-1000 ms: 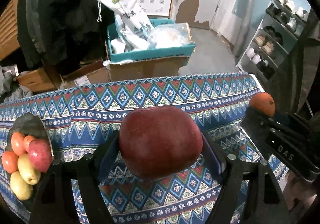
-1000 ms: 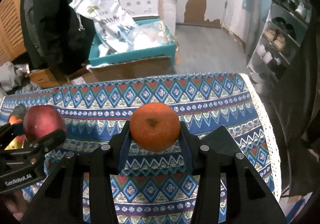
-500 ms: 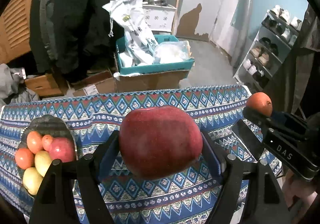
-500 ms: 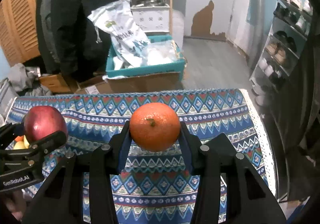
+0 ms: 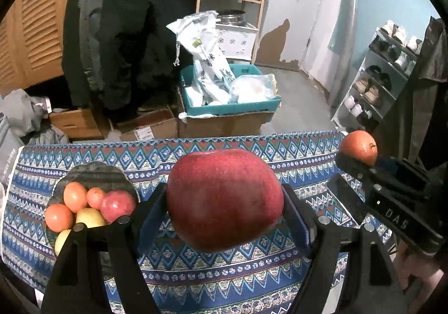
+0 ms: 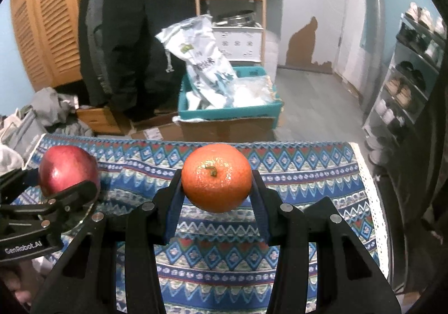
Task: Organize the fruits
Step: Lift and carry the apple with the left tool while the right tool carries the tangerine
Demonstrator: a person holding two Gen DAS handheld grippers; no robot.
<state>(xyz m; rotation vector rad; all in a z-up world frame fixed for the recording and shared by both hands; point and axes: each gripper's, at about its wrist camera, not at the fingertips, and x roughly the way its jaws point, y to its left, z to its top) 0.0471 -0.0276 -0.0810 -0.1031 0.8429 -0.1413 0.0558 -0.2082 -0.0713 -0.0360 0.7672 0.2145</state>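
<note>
On the left, a dark plate (image 5: pixel 96 171) sits on the patterned tablecloth (image 5: pixel 294 151). It holds a pile of small fruits (image 5: pixel 84 209), and the black gripper frame hides the near ones. The left gripper (image 5: pixel 224 202) is partly open and squeezes a big red apple (image 5: pixel 224 199) above the cloth. The apple lies wider than tall, and its stem end is hidden. On the right, the right gripper (image 6: pixel 217 179) is closed tight on an orange (image 6: pixel 217 177), held up off the cloth, its stem facing the camera.
</note>
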